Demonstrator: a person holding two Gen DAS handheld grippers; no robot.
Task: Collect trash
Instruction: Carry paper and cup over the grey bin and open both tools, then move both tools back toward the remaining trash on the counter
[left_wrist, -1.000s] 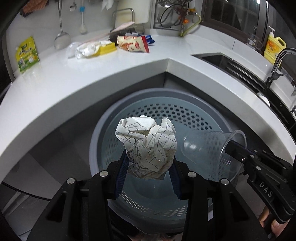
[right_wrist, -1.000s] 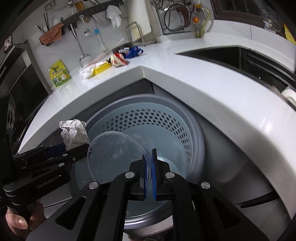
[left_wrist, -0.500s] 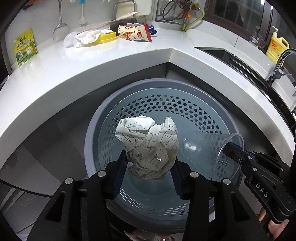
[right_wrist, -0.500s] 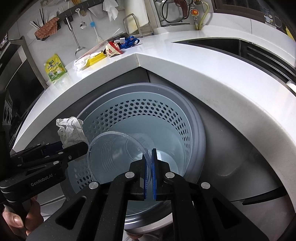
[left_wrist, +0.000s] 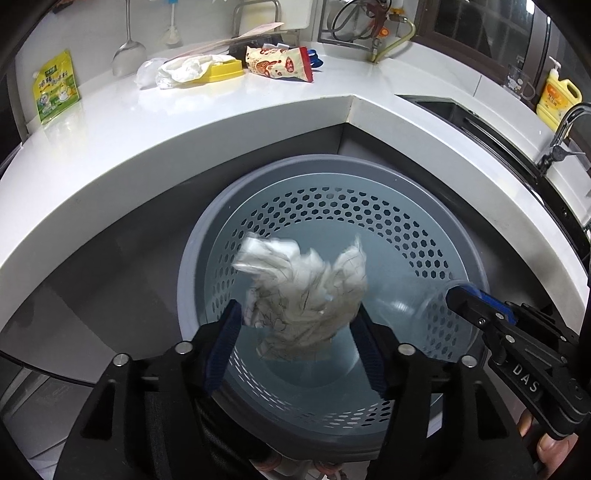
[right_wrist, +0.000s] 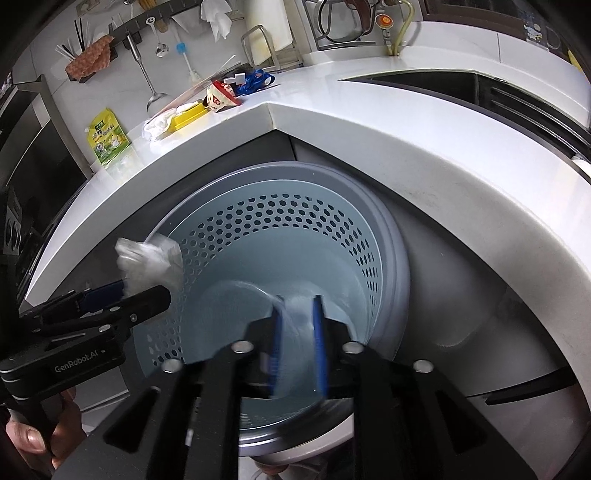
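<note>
A grey perforated waste bin (left_wrist: 332, 162) stands on the floor under the counter corner, and both grippers hang over its mouth. My left gripper (left_wrist: 299, 336) has its jaws opening. The crumpled printed paper ball (left_wrist: 303, 291) is blurred between the pads and slipping free. My right gripper (right_wrist: 298, 332) is also opening, its blue pads apart, with the clear plastic cup (right_wrist: 243, 295) smeared by motion between and left of them. The right wrist view shows the left gripper (right_wrist: 140, 293) and paper (right_wrist: 147, 258) at the bin rim (right_wrist: 295, 170). The right gripper (left_wrist: 458, 295) and cup (left_wrist: 417, 295) appear right in the left wrist view.
The white L-shaped counter (left_wrist: 184, 122) wraps behind the bin. On it lie a red snack wrapper (left_wrist: 280, 66), a yellow tray with tissue (left_wrist: 199, 70) and a green pouch (left_wrist: 55, 92). A sink (left_wrist: 461, 118), tap and yellow soap bottle (left_wrist: 557, 99) are at right.
Both pairs of jaws have parted. The paper ball and the clear cup, sharp and gripped before, are now blurred and coming loose over the bin.
</note>
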